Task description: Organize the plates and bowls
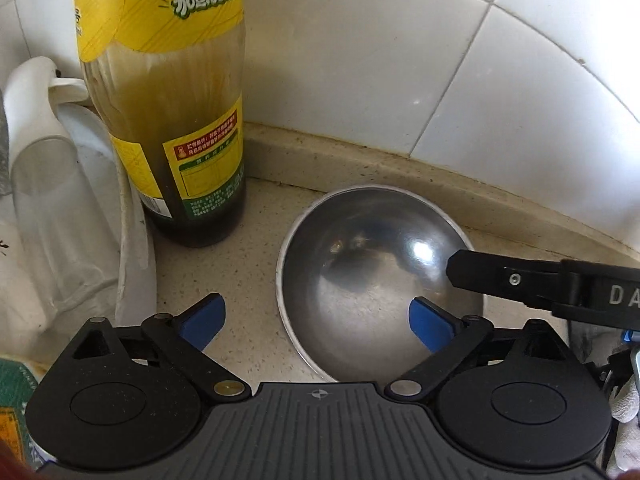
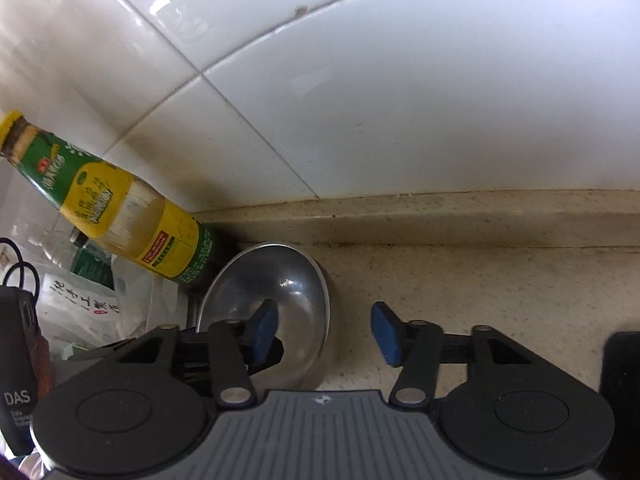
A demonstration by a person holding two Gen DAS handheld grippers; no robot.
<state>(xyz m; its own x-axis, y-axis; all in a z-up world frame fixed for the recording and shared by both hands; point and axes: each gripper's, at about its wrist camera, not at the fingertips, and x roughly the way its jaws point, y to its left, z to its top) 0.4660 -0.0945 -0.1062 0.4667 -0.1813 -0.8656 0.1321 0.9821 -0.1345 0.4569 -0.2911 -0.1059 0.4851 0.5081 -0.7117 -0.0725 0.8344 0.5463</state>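
A steel bowl [image 1: 372, 272] stands upright on the speckled counter against the tiled wall; it also shows in the right wrist view [image 2: 288, 292]. My left gripper [image 1: 316, 320] is open, its jaws set around the bowl's left rim, with the right pad [image 1: 430, 326] over the bowl's inside. My right gripper [image 2: 326, 330] is open, its jaws set around the bowl's right rim, with the left pad [image 2: 264, 326] inside the bowl. One black finger of the right gripper [image 1: 520, 280] reaches over the bowl's right side in the left wrist view. Neither holds anything.
A tall sauce bottle with a yellow label [image 1: 172, 120] stands just left of the bowl, also in the right wrist view [image 2: 132, 224]. White plastic bags and a white bottle [image 1: 44, 140] crowd the left. The counter's raised back edge [image 2: 440, 216] runs under the tiles.
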